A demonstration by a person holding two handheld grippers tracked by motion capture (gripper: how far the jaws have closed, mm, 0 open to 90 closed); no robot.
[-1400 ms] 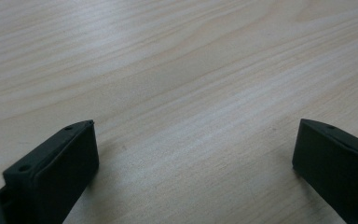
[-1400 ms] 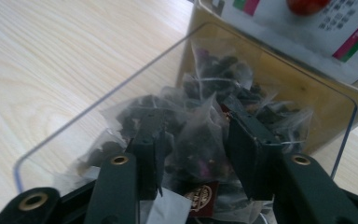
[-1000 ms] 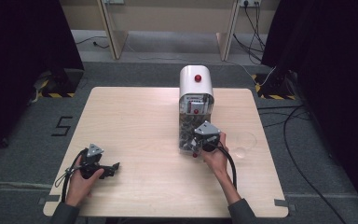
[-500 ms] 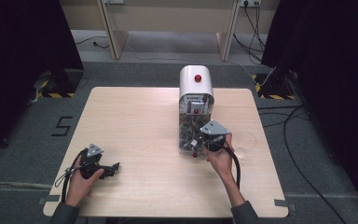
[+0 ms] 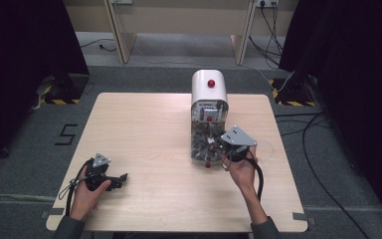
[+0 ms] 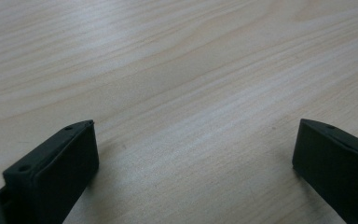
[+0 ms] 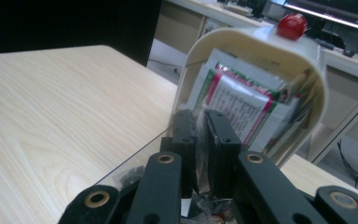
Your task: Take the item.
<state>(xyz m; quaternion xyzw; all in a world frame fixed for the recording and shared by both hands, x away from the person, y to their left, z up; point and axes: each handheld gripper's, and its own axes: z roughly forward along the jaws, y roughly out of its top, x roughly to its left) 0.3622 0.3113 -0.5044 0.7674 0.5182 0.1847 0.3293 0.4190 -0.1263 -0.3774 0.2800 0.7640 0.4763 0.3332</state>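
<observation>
A: What is the right gripper working on?

B: A crinkly clear packet, drawn from the open front of the cream, arch-topped dispenser standing right of centre toward the far edge of the bench. The jaws are nearly closed, with that thin film pinched between them.

A: Why hold it so low and level?

B: My guess is the mouth sits at the bottom, so a packet has to slide out flat under the clear flap. Inside, printed sachets with red and green borders stand upright, which looks like a gravity stack.

A: And the red knob?

B: Smooth and rounded, on the curved top; a second one sits on the front.

A: The left gripper?

B: Resting near the front left corner, jaws wide apart over bare pale woodgrain, gripping nothing. Probably just parked out of the way.
</observation>
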